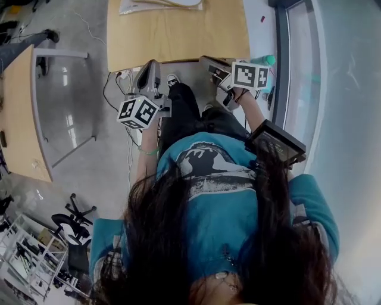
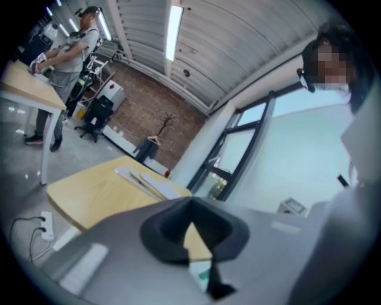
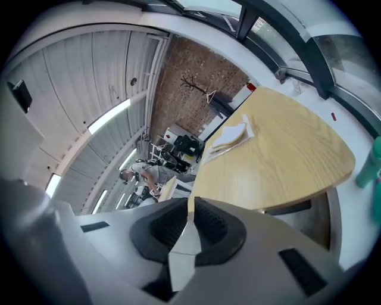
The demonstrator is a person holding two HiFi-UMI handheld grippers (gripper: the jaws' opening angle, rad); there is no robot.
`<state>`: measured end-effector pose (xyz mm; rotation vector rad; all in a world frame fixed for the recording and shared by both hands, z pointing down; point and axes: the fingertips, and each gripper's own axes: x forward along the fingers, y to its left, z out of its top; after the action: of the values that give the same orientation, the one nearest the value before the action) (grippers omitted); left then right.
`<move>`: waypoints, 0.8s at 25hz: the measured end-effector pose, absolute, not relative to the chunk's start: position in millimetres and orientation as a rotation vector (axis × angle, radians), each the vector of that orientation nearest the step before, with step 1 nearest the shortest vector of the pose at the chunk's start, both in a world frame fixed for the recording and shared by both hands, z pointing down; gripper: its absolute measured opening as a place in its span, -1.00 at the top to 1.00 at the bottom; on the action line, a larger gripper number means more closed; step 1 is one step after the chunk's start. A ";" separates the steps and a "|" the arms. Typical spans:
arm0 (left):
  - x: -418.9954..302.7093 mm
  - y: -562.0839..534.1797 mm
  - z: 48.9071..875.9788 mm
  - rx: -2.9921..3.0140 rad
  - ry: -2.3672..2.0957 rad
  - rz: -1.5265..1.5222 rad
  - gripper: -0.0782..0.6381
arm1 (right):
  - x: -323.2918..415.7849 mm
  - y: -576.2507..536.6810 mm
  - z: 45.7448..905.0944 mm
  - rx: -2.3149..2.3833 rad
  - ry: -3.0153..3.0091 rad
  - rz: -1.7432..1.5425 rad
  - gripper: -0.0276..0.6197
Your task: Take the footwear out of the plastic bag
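Note:
A flat, pale plastic bag (image 1: 159, 5) lies at the far edge of the wooden table (image 1: 178, 36); I cannot make out the footwear inside it. The same bag (image 2: 149, 181) shows in the left gripper view and again (image 3: 232, 137) in the right gripper view, far beyond the jaws. My left gripper (image 1: 152, 65) hangs in front of the table's near edge, jaws shut on nothing (image 2: 190, 205). My right gripper (image 1: 205, 59) is level with it, to its right, its pads together with nothing between them (image 3: 190, 205). Both are well short of the bag.
A teal bottle (image 1: 262, 60) stands on the floor right of the table, by the window frame (image 1: 283, 53). A second table (image 1: 18, 113) is at left, with cables and a power strip (image 1: 122, 77) on the floor. A person (image 2: 71, 53) works at another table farther off.

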<state>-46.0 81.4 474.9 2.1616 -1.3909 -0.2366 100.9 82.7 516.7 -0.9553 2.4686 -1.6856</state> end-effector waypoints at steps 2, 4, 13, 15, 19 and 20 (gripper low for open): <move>-36.3 110.6 475.6 2.143 -1.433 -0.219 0.80 | 111.3 104.9 513.3 -0.910 2.472 -1.682 0.78; -24.2 140.4 477.0 2.120 -1.469 -0.214 0.80 | 124.9 129.8 510.7 -0.868 2.462 -1.685 0.78; -3.3 234.3 464.6 2.163 -1.476 -0.176 0.80 | 129.4 215.8 502.9 -0.742 2.453 -1.703 0.78; -7.7 241.9 464.2 2.162 -1.474 -0.177 0.80 | 123.5 225.4 501.4 -0.731 2.474 -1.692 0.78; -11.1 245.3 460.6 2.174 -1.449 -0.176 0.80 | 114.9 233.7 495.5 -0.739 2.503 -1.673 0.79; -9.9 245.2 459.0 2.187 -1.442 -0.163 0.80 | 113.5 234.5 493.1 -0.745 2.507 -1.667 0.79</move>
<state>-9.9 245.2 459.0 2.1866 -1.4416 -0.1627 113.5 234.5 493.1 -0.7446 2.5071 -1.6675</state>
